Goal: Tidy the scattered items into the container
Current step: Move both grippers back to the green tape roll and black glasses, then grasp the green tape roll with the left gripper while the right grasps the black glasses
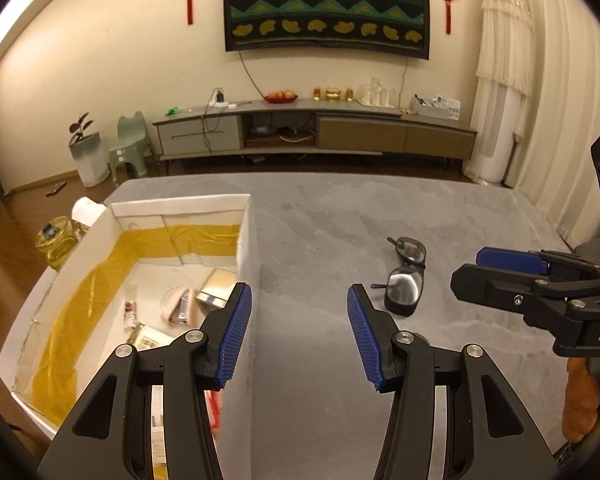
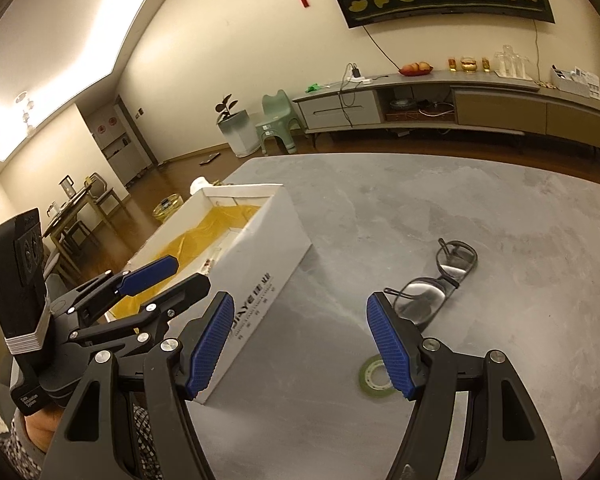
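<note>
1. One white box (image 1: 249,236), one pair of glasses (image 1: 405,276) and one green tape roll (image 2: 374,374) lay on the grey table (image 1: 380,208); several small items sat inside the box.
2. The left gripper (image 1: 300,330) hung wide open and empty over the box's right wall, with the glasses at 1 o'clock.
3. The right gripper (image 2: 300,344) gaped empty too; the glasses lay at 1 o'clock, and the tape roll lay just beside its right finger (image 2: 392,344).

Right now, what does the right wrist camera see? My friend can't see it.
Open blue-padded right tongs hover, empty, over a grey stone-look table, with black-framed glasses and a green tape roll beyond. To the left stands a white cardboard box lined yellow, with the left tongs above it.
</note>
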Tool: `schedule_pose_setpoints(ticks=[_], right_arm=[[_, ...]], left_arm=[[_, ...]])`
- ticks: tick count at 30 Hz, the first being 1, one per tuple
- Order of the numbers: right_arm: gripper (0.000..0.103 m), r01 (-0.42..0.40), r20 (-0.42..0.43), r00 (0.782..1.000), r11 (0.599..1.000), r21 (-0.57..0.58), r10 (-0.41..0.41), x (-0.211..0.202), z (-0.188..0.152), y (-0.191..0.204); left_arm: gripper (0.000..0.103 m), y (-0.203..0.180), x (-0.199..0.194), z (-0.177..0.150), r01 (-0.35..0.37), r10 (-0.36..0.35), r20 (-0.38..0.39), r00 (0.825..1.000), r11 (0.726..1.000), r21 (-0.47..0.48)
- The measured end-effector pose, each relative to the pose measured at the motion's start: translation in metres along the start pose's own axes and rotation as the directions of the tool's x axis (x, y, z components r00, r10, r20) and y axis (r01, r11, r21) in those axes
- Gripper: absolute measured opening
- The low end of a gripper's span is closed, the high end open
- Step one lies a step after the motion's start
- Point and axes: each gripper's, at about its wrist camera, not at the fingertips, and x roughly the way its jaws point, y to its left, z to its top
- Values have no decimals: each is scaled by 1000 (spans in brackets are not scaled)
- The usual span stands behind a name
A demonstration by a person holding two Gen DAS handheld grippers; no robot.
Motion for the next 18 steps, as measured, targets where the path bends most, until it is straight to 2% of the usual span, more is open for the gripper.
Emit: schedule_pose_setpoints(ticks=[6,9,13,18], right_arm=[[70,45,-21,999,998,52,-44,1,-4,-33],[70,72,-30,997,994,86,-70,1,-6,-52],[70,115,-52,993,983,141,-108,4,-10,-81],[70,154,-97,986,969,191,-137,19,-15,-110]], left_arm=[[53,-18,23,-4,59,-58,-47,997,998,2],[53,-26,40,-11,94,-94,-96,991,996,-7],[53,-41,69,-25,173,-176,-180,968,984,-31],[53,-64,90,-38,257,-260,-234,937,966,-43]])
